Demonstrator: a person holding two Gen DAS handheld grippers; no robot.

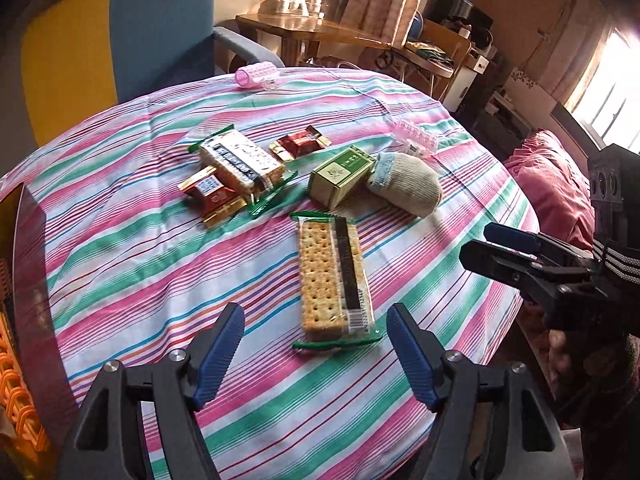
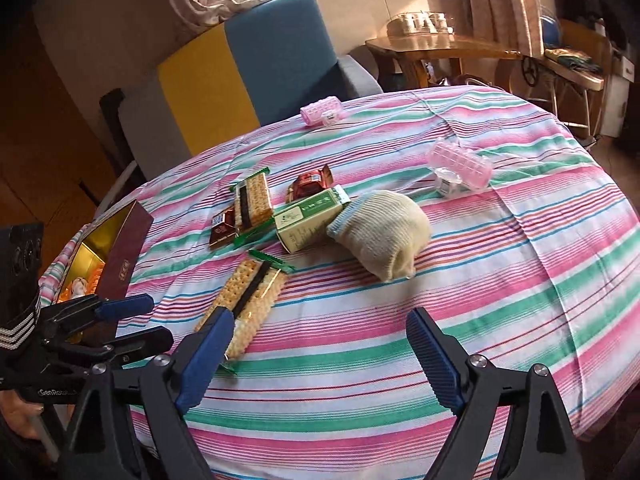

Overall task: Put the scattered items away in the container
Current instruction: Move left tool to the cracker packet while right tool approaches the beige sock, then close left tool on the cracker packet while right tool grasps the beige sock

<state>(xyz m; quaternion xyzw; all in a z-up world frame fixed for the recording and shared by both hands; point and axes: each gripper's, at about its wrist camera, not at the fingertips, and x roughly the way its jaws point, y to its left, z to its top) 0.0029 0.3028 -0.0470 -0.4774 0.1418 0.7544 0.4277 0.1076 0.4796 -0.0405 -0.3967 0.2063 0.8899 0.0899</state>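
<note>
Two views. Left wrist: the left tongs (image 1: 316, 346) stand spread and empty over the striped worktop (image 1: 120, 264), a cracker pack (image 1: 332, 276) lying just ahead. Right wrist: the right tongs (image 2: 320, 354) are spread, empty; the container (image 2: 120, 248) sits at the worktop's left edge.

Blue/yellow chair (image 2: 256, 64), wooden side table (image 2: 440, 46)

**Only one brand can be read**

On the black body of the left claw (image 2: 120, 326), low at the left edge of the right wrist view, stands white lettering that reads "GenRobot", its end cut off. The green box (image 2: 310, 216), the cracker packets (image 1: 334, 276) and the red sachets (image 1: 212, 196) carry print too small to read.
</note>
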